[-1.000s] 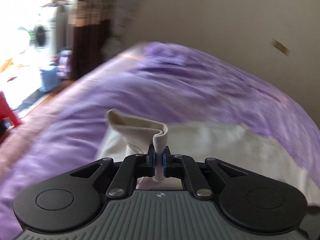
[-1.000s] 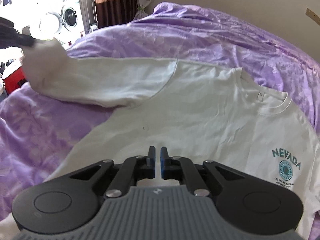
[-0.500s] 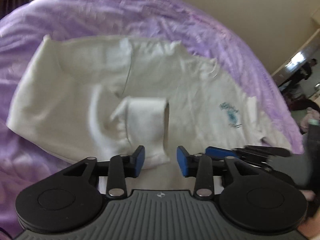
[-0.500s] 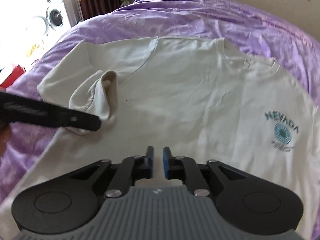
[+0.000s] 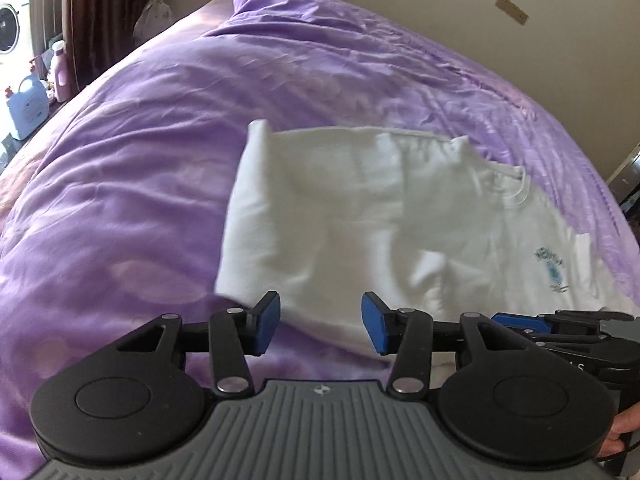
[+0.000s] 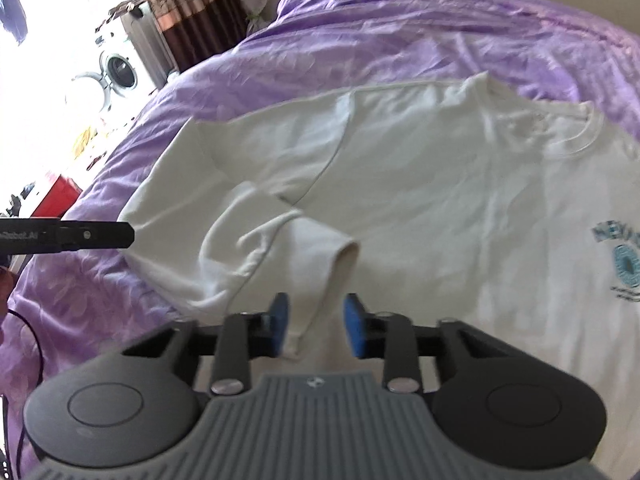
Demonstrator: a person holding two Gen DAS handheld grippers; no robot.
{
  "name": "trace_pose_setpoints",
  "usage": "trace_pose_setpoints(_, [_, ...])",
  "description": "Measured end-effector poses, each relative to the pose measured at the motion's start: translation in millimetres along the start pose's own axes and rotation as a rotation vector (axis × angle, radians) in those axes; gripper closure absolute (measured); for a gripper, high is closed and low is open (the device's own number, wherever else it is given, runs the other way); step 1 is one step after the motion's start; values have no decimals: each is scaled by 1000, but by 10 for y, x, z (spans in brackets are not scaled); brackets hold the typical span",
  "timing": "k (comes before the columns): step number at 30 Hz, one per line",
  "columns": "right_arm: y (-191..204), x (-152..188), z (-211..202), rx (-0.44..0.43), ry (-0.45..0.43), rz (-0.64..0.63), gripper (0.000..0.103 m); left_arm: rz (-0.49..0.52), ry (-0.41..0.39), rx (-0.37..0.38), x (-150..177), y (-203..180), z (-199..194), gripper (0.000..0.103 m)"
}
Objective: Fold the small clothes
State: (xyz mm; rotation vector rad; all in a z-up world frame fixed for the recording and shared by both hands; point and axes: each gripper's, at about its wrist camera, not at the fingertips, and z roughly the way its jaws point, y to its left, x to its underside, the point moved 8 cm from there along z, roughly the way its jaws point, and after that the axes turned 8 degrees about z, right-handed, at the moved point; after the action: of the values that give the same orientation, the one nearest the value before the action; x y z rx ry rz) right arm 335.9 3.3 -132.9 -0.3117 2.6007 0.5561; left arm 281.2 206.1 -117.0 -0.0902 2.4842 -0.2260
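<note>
A white T-shirt [image 5: 392, 216] with a teal NEVADA print [image 5: 550, 266] lies on the purple bedspread [image 5: 140, 200]. It also shows in the right wrist view [image 6: 420, 184], with its left sleeve [image 6: 280, 248] folded in over the body. My left gripper [image 5: 321, 326] is open and empty, just above the shirt's near left edge. My right gripper [image 6: 316, 324] is open, its blue pads either side of the folded sleeve's cuff, not closed on it. The left gripper's finger [image 6: 80, 234] shows at the left of the right wrist view.
A washing machine [image 6: 116, 72] and brown curtains [image 6: 188, 12] stand beyond the bed's far left. A blue detergent jug [image 5: 26, 106] sits on the floor there. A beige wall [image 5: 440, 0] lies behind the bed. Purple bedspread surrounds the shirt.
My left gripper carried the sleeve inward over the shirt, let it go and pulled back to the left. My right gripper opened from shut and moved over the sleeve cuff.
</note>
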Motion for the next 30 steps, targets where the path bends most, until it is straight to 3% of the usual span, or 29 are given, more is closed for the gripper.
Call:
trace_pose_setpoints(4, [118, 178, 156, 5, 45, -55, 103, -8, 37, -17, 148, 114, 106, 53])
trace_pose_setpoints(8, [108, 573, 289, 9, 153, -53, 103, -48, 48, -5, 240, 219, 140, 53])
trace_pose_setpoints(11, [76, 637, 185, 1, 144, -52, 103, -50, 34, 2, 235, 234, 89, 53])
trace_pose_setpoints(14, [-21, 473, 40, -17, 89, 23, 86, -53, 10, 6, 169, 225, 20, 53])
trace_pose_setpoints(15, [-59, 404, 17, -21, 75, 52, 65, -48, 5, -7, 135, 228, 5, 53])
trace_pose_setpoints(16, [-91, 355, 8, -20, 67, 89, 59, -41, -3, -21, 102, 232, -4, 53])
trace_pose_setpoints(23, [-313, 60, 439, -124, 108, 400, 60, -54, -35, -63, -35, 318, -26, 53])
trace_pose_setpoints(25, [-345, 41, 556, -141, 112, 457, 91, -50, -28, -91, -37, 365, -5, 53])
trace_pose_setpoints(27, [-309, 20, 576, -141, 107, 447, 100, -65, -26, -100, -44, 420, -2, 53])
trace_pose_setpoints(30, [-208, -71, 442, -101, 56, 351, 102, -110, -37, -126, -88, 506, -18, 53])
